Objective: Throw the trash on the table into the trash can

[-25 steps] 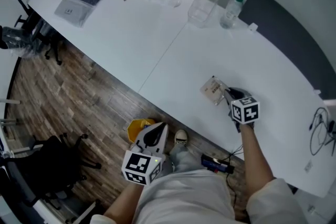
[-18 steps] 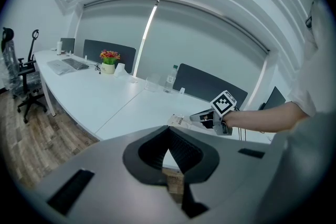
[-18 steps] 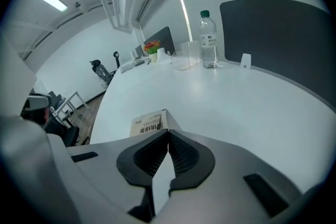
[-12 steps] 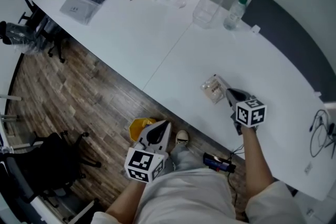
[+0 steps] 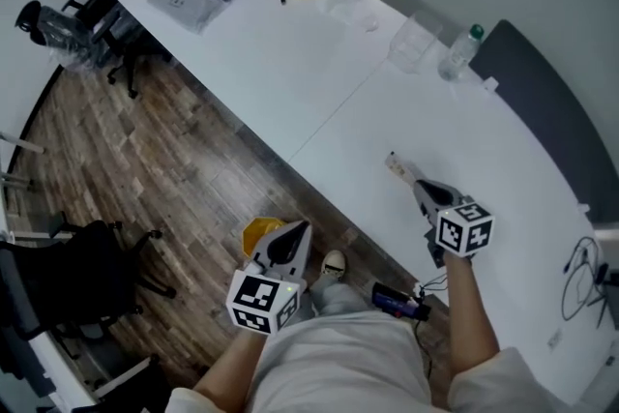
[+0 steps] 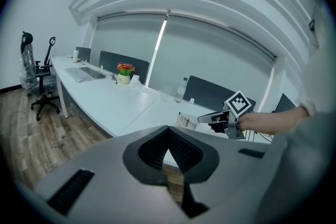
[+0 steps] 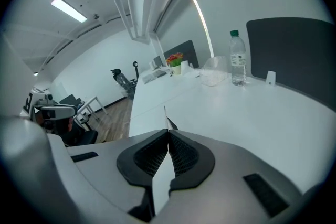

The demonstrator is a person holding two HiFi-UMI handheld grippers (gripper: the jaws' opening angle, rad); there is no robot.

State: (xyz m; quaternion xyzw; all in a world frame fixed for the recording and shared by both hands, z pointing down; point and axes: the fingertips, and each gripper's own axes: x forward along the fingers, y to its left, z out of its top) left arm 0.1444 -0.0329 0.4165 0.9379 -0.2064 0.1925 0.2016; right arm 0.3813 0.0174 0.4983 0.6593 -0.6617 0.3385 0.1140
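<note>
The right gripper [image 5: 416,183], lower right, pinches 1 thin packet [image 5: 394,162] (edge-on) over the table [image 5: 290,82]; the left gripper [image 5: 294,230] is closed, empty.

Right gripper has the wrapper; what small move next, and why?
Probably carry the right gripper toward the yellow bin on the floor beside the left gripper: its jaws are shut on the wrapper, which looks lifted off the table.
</note>
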